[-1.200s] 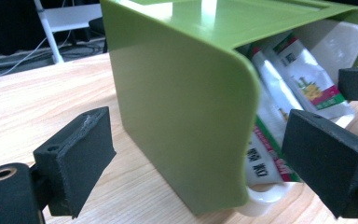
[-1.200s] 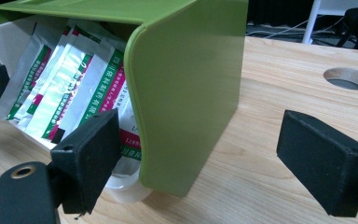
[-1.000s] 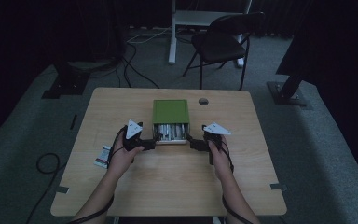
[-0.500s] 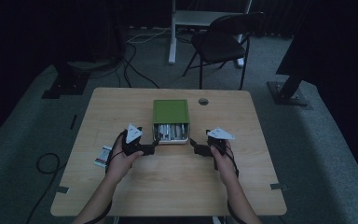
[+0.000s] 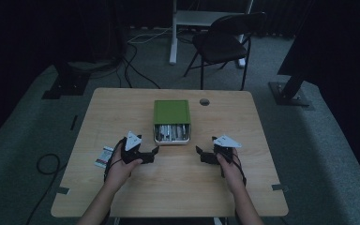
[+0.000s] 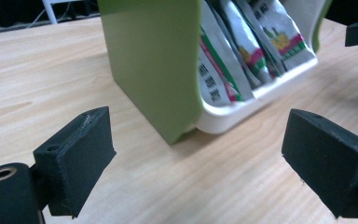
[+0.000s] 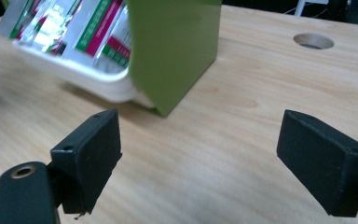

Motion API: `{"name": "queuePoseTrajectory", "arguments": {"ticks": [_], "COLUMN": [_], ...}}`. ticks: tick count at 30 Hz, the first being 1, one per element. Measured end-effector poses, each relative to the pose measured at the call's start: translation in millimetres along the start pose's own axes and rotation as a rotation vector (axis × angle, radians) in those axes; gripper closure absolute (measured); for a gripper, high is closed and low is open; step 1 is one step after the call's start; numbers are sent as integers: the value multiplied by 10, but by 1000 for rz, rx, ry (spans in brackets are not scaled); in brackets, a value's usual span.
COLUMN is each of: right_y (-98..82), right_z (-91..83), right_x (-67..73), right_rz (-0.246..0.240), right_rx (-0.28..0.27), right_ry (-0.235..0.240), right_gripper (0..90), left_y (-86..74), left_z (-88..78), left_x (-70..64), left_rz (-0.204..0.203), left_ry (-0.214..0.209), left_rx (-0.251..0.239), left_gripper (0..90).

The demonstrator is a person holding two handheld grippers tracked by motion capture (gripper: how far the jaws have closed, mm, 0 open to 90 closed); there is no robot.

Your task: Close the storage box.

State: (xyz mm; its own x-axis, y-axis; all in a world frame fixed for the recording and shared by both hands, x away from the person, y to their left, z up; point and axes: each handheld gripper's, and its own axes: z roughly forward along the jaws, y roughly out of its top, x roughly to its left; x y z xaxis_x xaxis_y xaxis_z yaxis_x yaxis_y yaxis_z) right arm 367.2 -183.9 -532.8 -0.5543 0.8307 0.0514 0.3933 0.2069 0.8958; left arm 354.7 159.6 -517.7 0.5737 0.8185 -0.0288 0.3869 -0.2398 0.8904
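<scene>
Both grippers had drawn back from the green box [image 5: 171, 111] since a second earlier, when they sat close against its near corners; they now lay nearer the person's edge of the table [image 5: 122, 103]. From the high view, the left gripper [image 5: 151, 155] rested at about seven o'clock from the box and the right gripper [image 5: 201, 156] at about five o'clock, each near it but not touching. Each claw was spread wide and held nothing: in the left gripper view the left gripper [image 6: 200, 158] framed bare wood below the box [image 6: 154, 60], and the right gripper [image 7: 200, 158] likewise faced the box [image 7: 177, 51] in its own view. The box stood near the table's middle, its white drawer [image 5: 171, 139] pulled out toward six o'clock and packed with upright sachets [image 5: 171, 131]. A small packet [image 5: 104, 157] lay at nine o'clock of the left gripper.
</scene>
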Motion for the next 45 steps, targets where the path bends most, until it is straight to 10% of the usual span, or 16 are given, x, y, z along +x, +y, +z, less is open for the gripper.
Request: {"name": "queuePoseTrajectory", "arguments": {"ticks": [28,45], "right_y": [-342,-580], "right_z": [-496,-881], "right_x": [-70,-299], "right_rz": [-12,-31], "right_rx": [37,174], "right_ry": [-50,-131], "right_gripper": [134,134], "left_y": [-356,-498], "left_z": [-313,-434], "left_x": [-211,-257], "left_rz": [-6,-4], "left_ry": [3,6], "left_rx": [111,165], "left_gripper": [96,95]}}
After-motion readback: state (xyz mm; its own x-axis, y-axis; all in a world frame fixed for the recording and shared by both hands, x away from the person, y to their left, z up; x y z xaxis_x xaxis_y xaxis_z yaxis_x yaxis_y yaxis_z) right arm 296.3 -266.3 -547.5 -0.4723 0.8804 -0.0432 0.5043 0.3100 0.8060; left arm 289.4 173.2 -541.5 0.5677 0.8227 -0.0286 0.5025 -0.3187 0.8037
